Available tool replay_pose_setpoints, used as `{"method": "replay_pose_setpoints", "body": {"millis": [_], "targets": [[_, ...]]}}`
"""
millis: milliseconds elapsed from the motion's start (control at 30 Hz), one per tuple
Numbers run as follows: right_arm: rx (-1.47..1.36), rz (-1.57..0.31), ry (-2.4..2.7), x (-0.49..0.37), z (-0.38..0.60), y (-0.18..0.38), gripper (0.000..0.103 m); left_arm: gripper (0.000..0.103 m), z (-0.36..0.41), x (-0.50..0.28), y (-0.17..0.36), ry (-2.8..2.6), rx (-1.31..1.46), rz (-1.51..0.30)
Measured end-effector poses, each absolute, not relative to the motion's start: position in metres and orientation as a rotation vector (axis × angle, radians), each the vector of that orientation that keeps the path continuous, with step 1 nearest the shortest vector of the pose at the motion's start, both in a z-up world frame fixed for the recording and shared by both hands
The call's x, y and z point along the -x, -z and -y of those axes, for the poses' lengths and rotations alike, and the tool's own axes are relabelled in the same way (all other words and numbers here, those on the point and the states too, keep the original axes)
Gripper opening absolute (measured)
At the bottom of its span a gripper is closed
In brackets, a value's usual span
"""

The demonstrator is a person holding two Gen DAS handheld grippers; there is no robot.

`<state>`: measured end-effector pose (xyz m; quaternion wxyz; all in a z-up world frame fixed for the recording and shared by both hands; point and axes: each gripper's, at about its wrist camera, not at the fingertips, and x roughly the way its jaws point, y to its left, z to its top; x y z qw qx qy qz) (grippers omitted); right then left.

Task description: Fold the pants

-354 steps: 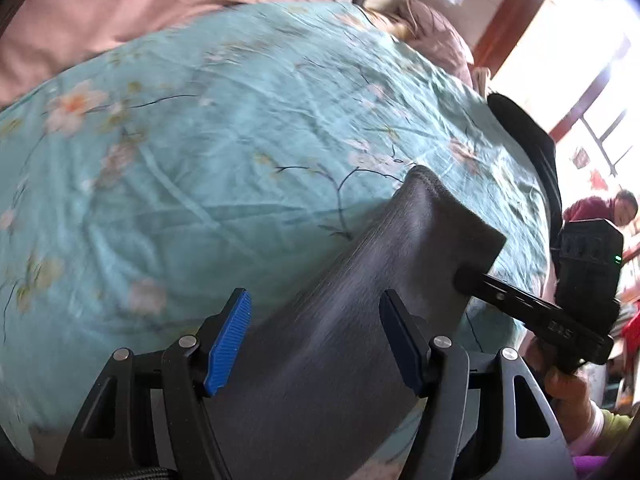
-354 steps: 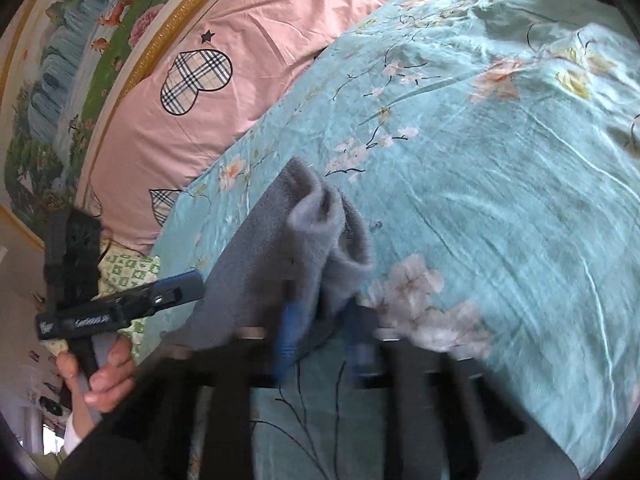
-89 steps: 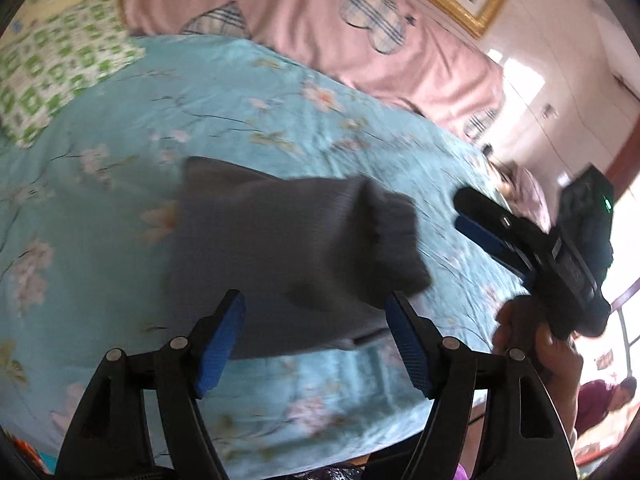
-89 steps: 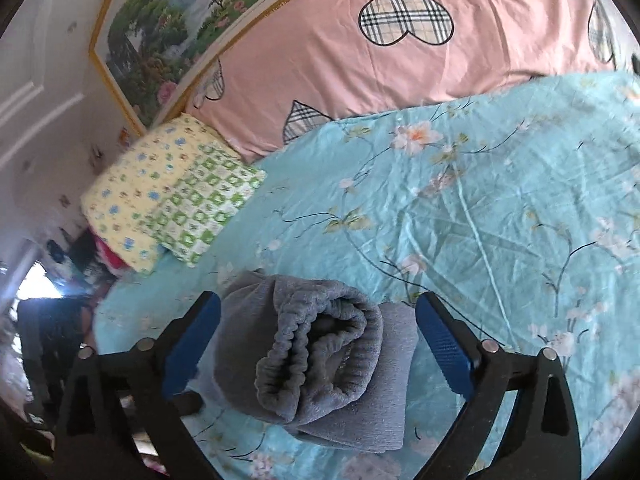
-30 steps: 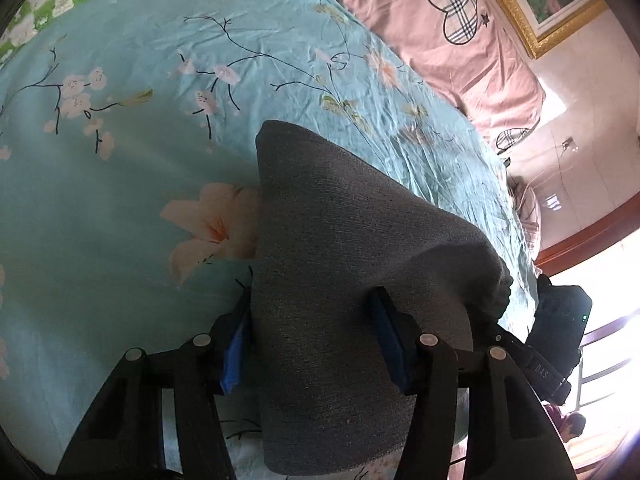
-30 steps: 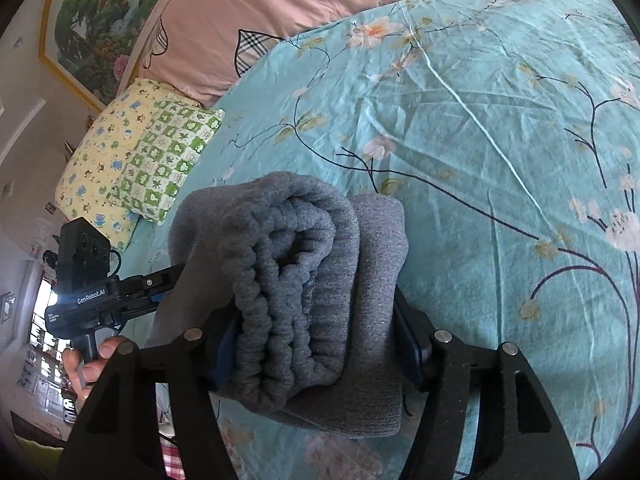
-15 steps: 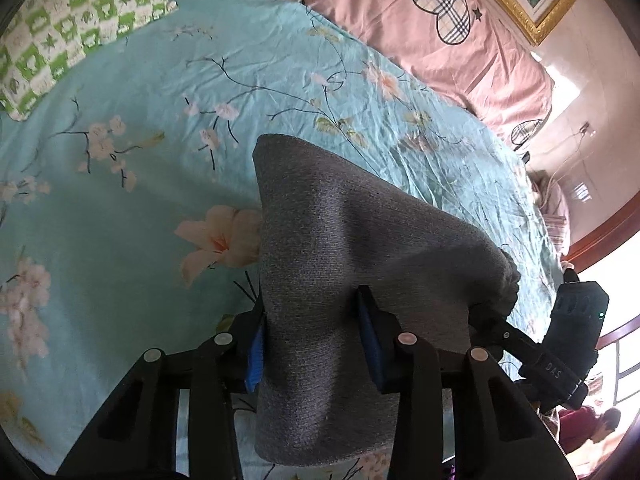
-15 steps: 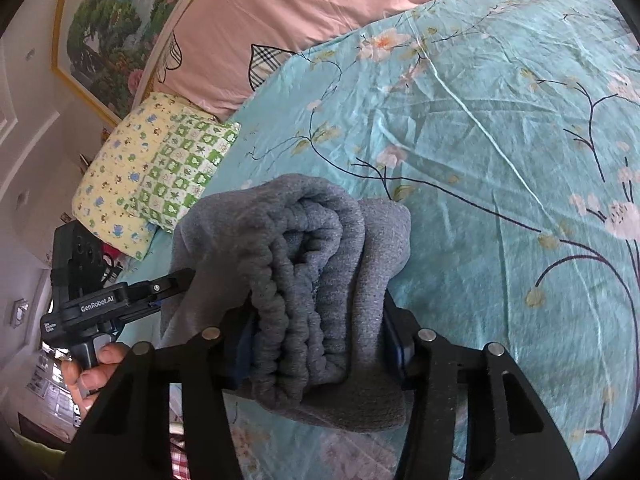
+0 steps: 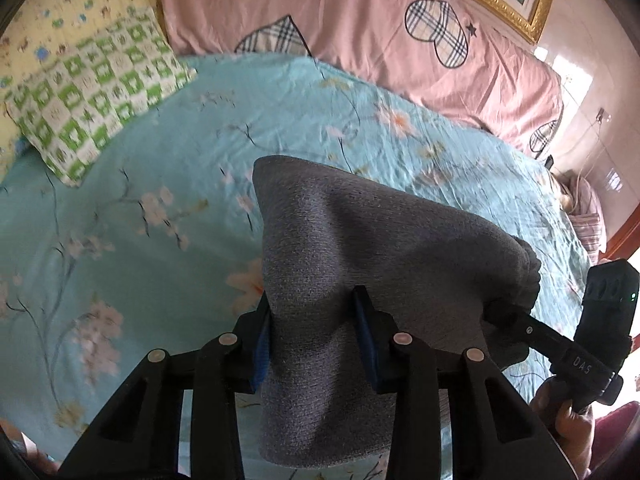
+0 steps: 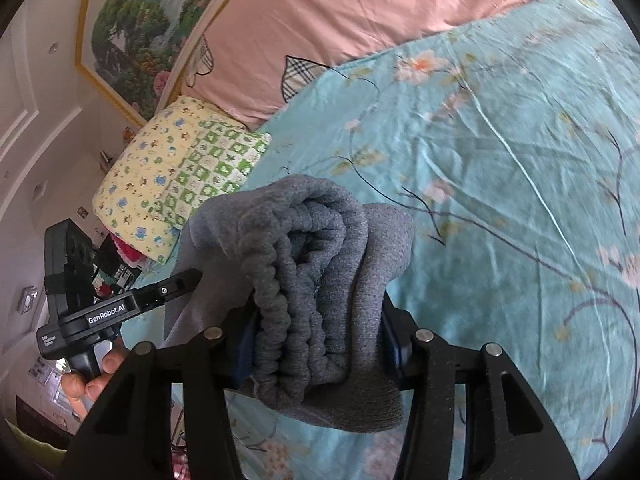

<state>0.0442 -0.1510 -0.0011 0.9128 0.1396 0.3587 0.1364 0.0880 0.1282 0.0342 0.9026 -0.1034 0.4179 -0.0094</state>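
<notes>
The gray pants are sitting in one folded bundle above the blue flowered bed, with the stretchy waistband bunched at one end. The left gripper is pinching one end with its blue fingers. The right gripper is squeezing the waistband end. Two pillows are lying by the pink headboard cover.

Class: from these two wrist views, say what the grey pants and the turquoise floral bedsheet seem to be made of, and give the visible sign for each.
Grey pants: apparently soft knit, maybe fleece; matte, heathered surface and ribbed, gathered waistband, bunching thickly where the right tool clamps them.
Bedsheet: seemingly thin woven cotton or blend; smooth, printed flowers, fine sharp creases, slight sheen.
</notes>
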Motion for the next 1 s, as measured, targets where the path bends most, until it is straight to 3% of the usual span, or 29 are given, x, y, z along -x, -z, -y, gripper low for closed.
{"method": "replay_pose_setpoints", "body": {"millis": [467, 1000], "targets": [[-0.213, -0.707, -0.357, -0.085, 0.122, -0.029, 0.052, 0.034, -0.149, -0.092, -0.068, -0.065, 0.202, -0.771], [-0.189, -0.755, -0.382, -0.139, 0.109, -0.023, 0.052, 0.034, -0.170, -0.125, -0.058, -0.132, 0.212, -0.784]]}}
